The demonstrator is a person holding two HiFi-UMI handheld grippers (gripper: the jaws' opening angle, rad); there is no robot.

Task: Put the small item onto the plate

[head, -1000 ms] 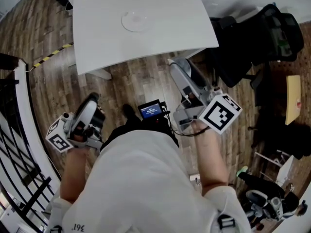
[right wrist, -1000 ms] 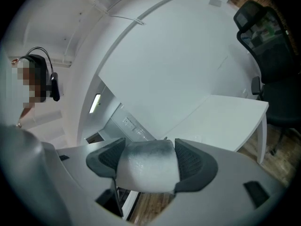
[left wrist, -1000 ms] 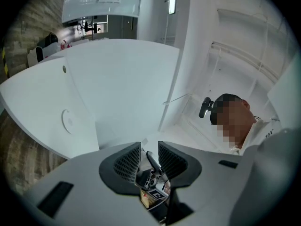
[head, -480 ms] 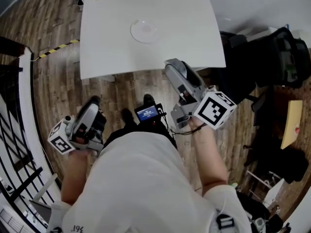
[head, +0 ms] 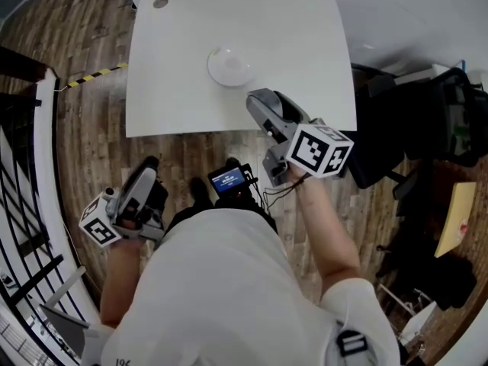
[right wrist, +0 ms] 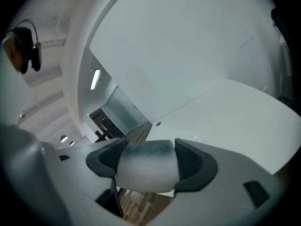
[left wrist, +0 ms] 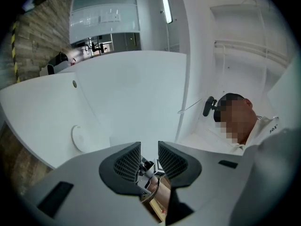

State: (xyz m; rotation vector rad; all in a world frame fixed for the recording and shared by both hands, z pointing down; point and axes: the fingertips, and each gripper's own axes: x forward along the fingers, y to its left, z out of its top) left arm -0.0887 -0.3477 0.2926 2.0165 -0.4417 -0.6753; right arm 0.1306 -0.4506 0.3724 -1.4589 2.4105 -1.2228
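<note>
I read the right hand-held gripper (head: 258,107) clamped on the small item (right wrist: 146,166), a grey-white piece, over the near edge of the white bench (head: 297,44) and near the plate (head: 229,67). The left hand-held gripper (head: 145,175) hangs low off the bench, its jaws slightly apart with nothing gripped.

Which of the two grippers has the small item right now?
The right gripper, its jaws shut on a pale grey small item near the plate. The left gripper hangs low, jaws apart around nothing.

White table (head: 290,44) on wood floor (head: 84,143), black chair (head: 389,128) beside
</note>
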